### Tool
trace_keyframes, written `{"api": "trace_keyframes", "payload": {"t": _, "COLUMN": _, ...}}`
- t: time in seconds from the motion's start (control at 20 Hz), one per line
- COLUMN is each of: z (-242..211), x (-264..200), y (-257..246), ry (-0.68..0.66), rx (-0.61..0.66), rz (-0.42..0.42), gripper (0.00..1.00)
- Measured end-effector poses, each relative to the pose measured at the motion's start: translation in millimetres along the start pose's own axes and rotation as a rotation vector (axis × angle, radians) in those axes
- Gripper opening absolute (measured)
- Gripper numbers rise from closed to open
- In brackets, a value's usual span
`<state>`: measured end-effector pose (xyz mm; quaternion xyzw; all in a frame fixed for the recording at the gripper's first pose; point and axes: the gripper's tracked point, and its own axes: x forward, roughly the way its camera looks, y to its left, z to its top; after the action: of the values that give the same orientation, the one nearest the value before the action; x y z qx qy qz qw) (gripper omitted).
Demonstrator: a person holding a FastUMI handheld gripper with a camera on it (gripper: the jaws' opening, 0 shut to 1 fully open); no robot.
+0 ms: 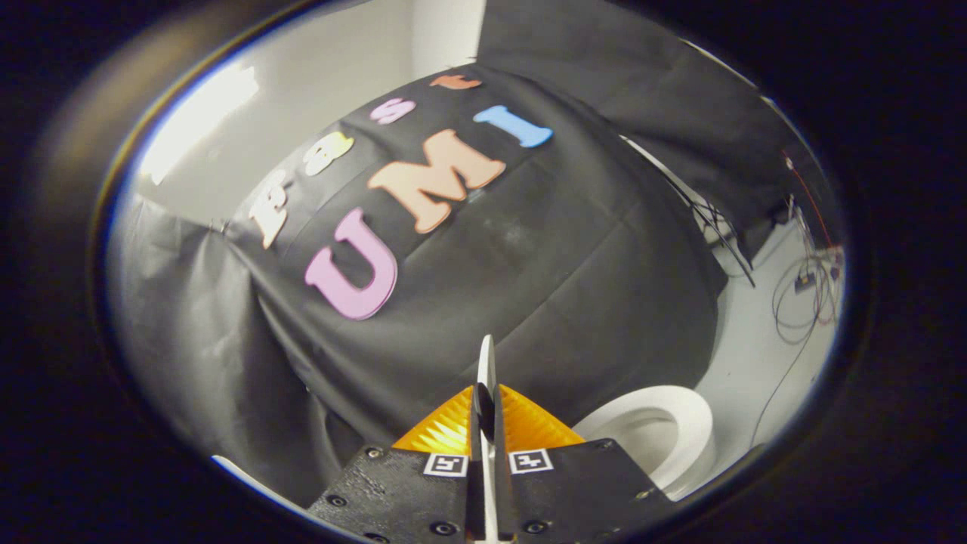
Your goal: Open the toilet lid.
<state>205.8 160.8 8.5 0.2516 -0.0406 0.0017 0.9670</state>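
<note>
My gripper (486,393) is shut on the white toilet lid (486,363), which I see edge-on as a thin upright strip running between the two fingers and poking out just beyond their tips. The lid is lifted well up, with the black booth wall behind it. Below and to the right of the fingers lies the white toilet seat ring (684,419) with the open bowl inside it.
Black cloth (529,249) hangs close ahead of the fingers. To the right of the toilet the pale floor (755,355) carries loose cables (804,295) and a dark stand leg (718,234).
</note>
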Motion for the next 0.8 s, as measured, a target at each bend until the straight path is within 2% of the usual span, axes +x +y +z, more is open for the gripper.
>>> {"api": "trace_keyframes", "payload": {"t": 0.1, "z": -0.4, "x": 2.6, "y": 10.6, "ry": 0.028, "rx": -0.067, "rz": -0.011, "gripper": 0.05}}
{"api": "trace_keyframes", "payload": {"t": 0.3, "z": 0.2, "x": 3.9, "y": 35.6, "ry": 0.054, "rx": -0.223, "rz": 0.025, "gripper": 0.05}}
{"api": "trace_keyframes", "payload": {"t": 0.45, "z": -6.2, "x": 1.4, "y": 60.5, "ry": 0.067, "rx": -0.414, "rz": 0.038, "gripper": 0.06}}
{"api": "trace_keyframes", "payload": {"t": 0.8, "z": -34.6, "x": -8.8, "y": 130.3, "ry": 0.101, "rx": -0.727, "rz": 0.056, "gripper": 0.05}}
